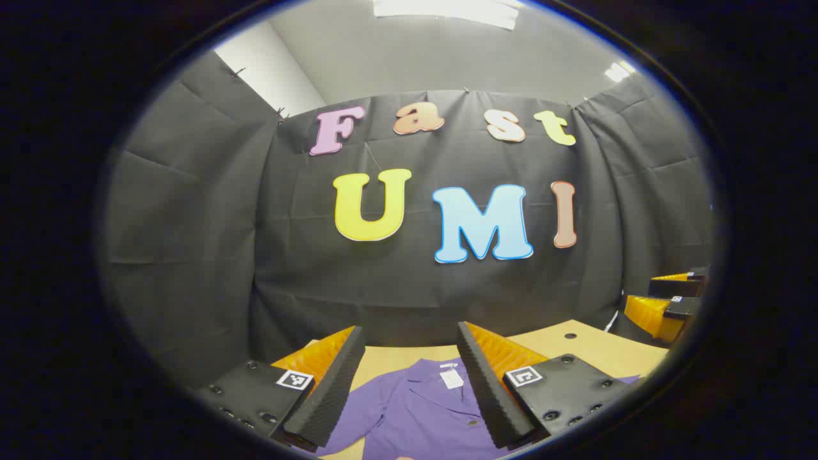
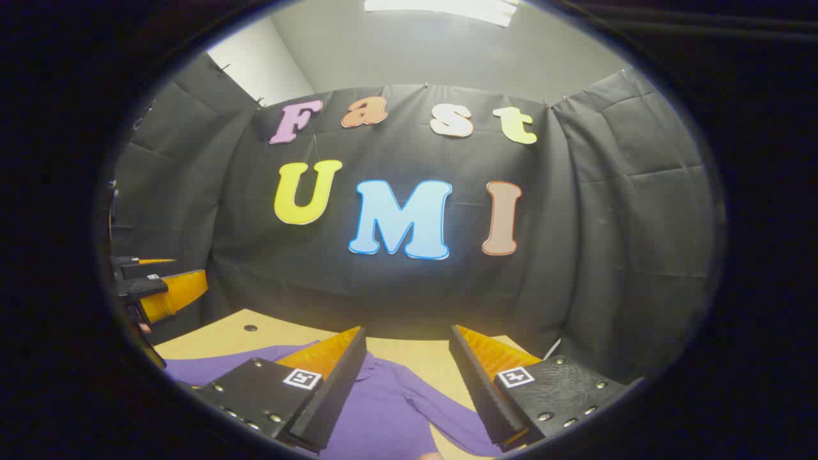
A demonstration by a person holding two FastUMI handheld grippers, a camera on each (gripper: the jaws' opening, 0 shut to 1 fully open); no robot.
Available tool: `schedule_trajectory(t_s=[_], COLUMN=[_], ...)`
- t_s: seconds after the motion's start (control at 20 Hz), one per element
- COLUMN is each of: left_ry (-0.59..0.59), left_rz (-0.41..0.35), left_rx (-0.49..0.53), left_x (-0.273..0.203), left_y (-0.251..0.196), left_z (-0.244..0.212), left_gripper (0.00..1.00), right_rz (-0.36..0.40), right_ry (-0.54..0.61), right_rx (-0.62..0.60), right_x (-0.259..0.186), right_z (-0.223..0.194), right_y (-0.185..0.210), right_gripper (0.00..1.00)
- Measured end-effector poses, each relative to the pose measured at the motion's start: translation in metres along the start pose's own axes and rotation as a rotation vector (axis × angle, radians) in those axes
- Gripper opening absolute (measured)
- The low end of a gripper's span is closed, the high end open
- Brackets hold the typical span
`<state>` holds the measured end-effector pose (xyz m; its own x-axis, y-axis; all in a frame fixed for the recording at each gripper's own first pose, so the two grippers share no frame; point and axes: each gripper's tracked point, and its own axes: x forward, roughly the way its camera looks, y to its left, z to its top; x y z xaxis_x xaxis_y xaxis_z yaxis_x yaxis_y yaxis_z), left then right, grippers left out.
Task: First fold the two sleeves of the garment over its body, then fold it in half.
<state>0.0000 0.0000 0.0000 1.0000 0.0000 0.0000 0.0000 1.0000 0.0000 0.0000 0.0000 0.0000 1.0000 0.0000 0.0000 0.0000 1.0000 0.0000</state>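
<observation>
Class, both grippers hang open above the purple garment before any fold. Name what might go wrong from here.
1. The left gripper sits over the collar and its white tag, not a sleeve; closing here might bunch the garment.
2. The sleeve below the right gripper angles toward the table edge and might slide off.

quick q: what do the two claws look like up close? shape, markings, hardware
The left claw and right claw look alike: two wedge-shaped fingers with ribbed inner faces, each on a dark block with screw heads. Each block carries a square black-and-white marker. No cables or sleeves visible.
</observation>
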Motion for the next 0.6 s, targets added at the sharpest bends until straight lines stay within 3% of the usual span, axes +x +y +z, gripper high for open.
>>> schedule_trajectory(t_s=[0.6], left_ry=[-0.023], left_rz=[-0.008], left_rx=[0.037], left_x=[-0.001], left_y=[0.002], left_z=[0.004], left_gripper=[0.94], right_rz=[-0.068], right_ry=[0.003], right_rx=[-0.052], right_x=[-0.01], right_z=[-0.003], right_y=[-0.02], right_gripper=[0.84])
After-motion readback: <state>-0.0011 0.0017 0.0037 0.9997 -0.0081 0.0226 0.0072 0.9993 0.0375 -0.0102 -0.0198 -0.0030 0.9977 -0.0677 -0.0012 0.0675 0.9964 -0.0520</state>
